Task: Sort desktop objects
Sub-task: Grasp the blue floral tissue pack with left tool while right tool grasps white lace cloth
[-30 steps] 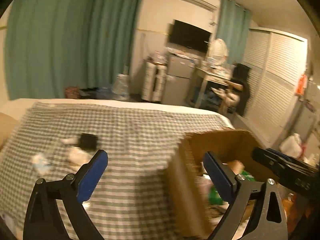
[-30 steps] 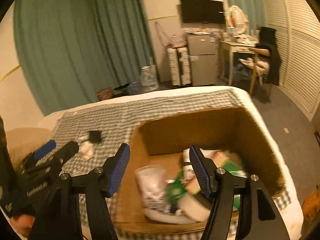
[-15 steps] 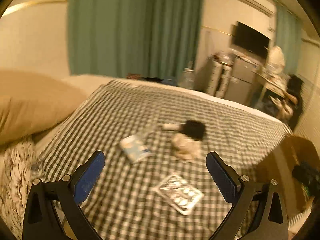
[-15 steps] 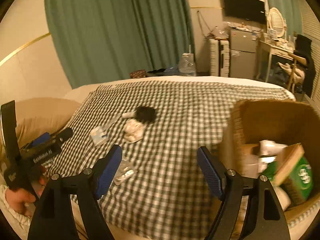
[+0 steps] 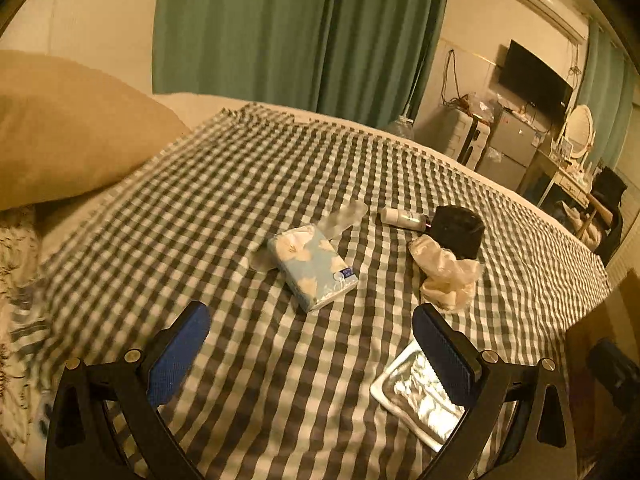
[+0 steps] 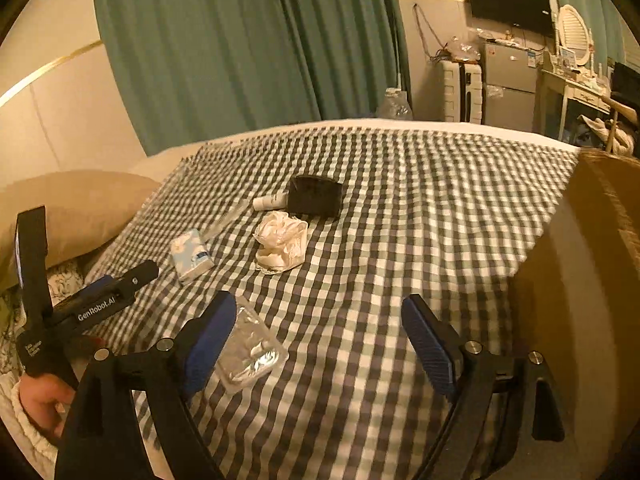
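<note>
Left wrist view: the left tongs [image 5: 310, 344] hang wide apart over the checked blanket [image 5: 248, 184] on the bed, gripping nothing. Their right blue pad [image 5: 444, 350] overlaps a silver blister pack [image 5: 416, 398] lying flat just below it. Ahead, between the pads, lies a pale blue tissue pack [image 5: 314, 268] with a clear plastic piece [image 5: 344, 216] just behind it. Right of that sits a crumpled cream bag [image 5: 444, 272], touching a black pouch [image 5: 458, 230], and a small white tube [image 5: 400, 217] lies against the pouch's left side. A tan pillow [image 5: 68, 132] sits far left.

Right wrist view: the right tongs [image 6: 320, 340] are also spread wide and empty above the blanket. The blister pack [image 6: 250, 350] lies right beside their left pad [image 6: 210, 342]. Further out, the tissue pack [image 6: 191, 255], cream bag [image 6: 280, 246] and black pouch [image 6: 316, 196] cluster mid-bed. The cardboard box [image 6: 580, 288] wall fills the right edge, and the left tongs [image 6: 92, 300] show at the lower left.
</note>
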`<state>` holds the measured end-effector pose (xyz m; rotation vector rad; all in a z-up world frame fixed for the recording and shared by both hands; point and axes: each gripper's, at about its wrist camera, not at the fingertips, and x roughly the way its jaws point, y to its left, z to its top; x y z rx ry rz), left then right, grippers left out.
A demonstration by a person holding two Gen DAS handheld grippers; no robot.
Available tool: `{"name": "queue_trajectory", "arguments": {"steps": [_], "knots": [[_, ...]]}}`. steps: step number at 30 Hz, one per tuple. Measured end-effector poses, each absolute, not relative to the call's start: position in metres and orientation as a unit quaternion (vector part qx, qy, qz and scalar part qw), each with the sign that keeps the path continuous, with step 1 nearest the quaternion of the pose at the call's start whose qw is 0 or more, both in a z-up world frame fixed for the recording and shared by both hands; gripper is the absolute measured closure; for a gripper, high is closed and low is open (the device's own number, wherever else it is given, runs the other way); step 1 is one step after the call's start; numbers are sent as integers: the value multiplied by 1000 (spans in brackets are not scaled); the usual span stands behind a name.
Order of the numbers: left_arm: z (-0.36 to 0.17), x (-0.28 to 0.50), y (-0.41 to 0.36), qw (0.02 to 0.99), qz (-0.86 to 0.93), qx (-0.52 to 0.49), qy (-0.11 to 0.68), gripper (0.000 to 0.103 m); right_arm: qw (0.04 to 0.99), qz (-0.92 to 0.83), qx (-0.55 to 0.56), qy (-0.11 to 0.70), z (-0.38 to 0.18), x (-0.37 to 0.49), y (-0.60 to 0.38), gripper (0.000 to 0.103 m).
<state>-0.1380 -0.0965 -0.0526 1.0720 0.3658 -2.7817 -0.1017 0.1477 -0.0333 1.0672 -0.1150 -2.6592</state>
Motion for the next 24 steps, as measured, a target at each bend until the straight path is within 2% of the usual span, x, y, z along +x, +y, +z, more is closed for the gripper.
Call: {"name": "queue_trajectory", "arguments": {"steps": [6,11,18,20,21,22,23,24], "knots": [[-65,-160,-103,106,-921,349,132,0,143,-911,387,-14,-58,-149,115,18],[-82,-178,-116,125,-910,355,176,0,155,-899,409,-29,-83,-190,96,18],[-102,-206,-111,96,-904,375,180,0,152,-903,402,-3,-98,-221,77,19],[-104,-210,-103,91,-903,387,160,6,152,-903,402,-11,-101,-224,80,32],[-105,-213,-99,91,-900,400,148,15,155,-898,411,-14,-103,-225,81,47],[-106,-214,-98,94,-898,407,139,18,156,-896,417,-12,-107,-226,80,56],[-105,-213,-97,93,-898,406,138,26,153,-893,423,-8,-110,-228,80,58],[-104,-212,-97,90,-899,404,142,35,156,-892,424,-7,-111,-226,81,68]]}}
